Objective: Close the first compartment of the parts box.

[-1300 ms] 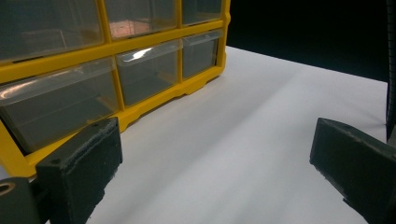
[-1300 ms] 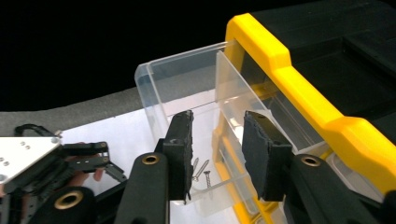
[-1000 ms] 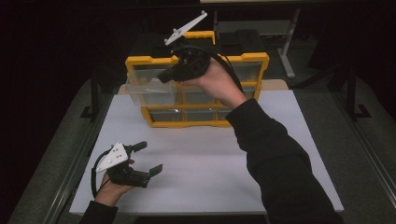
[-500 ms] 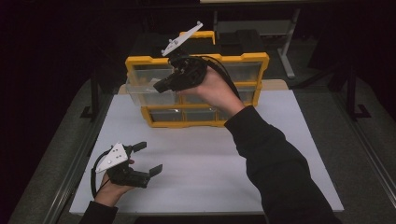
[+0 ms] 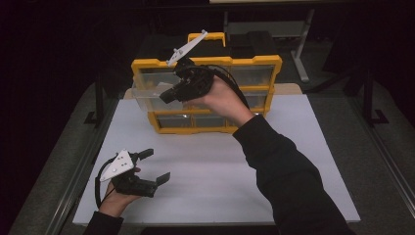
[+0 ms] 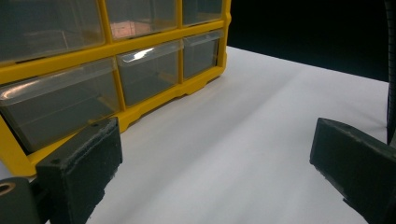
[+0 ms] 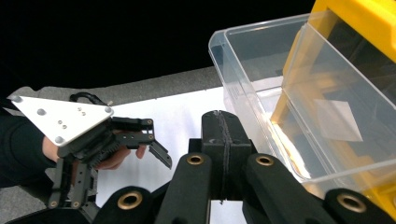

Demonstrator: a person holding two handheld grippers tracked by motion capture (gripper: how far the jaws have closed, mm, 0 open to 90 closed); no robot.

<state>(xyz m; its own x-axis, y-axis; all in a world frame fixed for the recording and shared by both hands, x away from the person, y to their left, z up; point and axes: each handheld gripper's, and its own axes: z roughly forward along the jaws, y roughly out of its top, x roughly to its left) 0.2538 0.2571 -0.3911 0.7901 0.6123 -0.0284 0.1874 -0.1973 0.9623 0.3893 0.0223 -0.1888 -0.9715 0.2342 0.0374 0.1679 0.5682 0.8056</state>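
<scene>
- High view: a yellow plastic cabinet of clear drawers [image 5: 205, 120] is being shown on the white table [image 5: 303, 161]; a clear plastic drawer [image 5: 151, 95] is being left pulled out at upper left.
- Left gripper view: the left gripper [image 6: 215, 172] is being held released, nothing between.
- Right gripper view: the right gripper [image 7: 223, 135] is being kept clenched, empty, beside the drawer [image 7: 299, 107]; a nudge risks tipping it out.

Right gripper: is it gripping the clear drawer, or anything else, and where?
Nothing. The right gripper has its jaws shut on each other beside the pulled-out clear drawer, not clamped on its wall. The left gripper is open and empty.
</scene>
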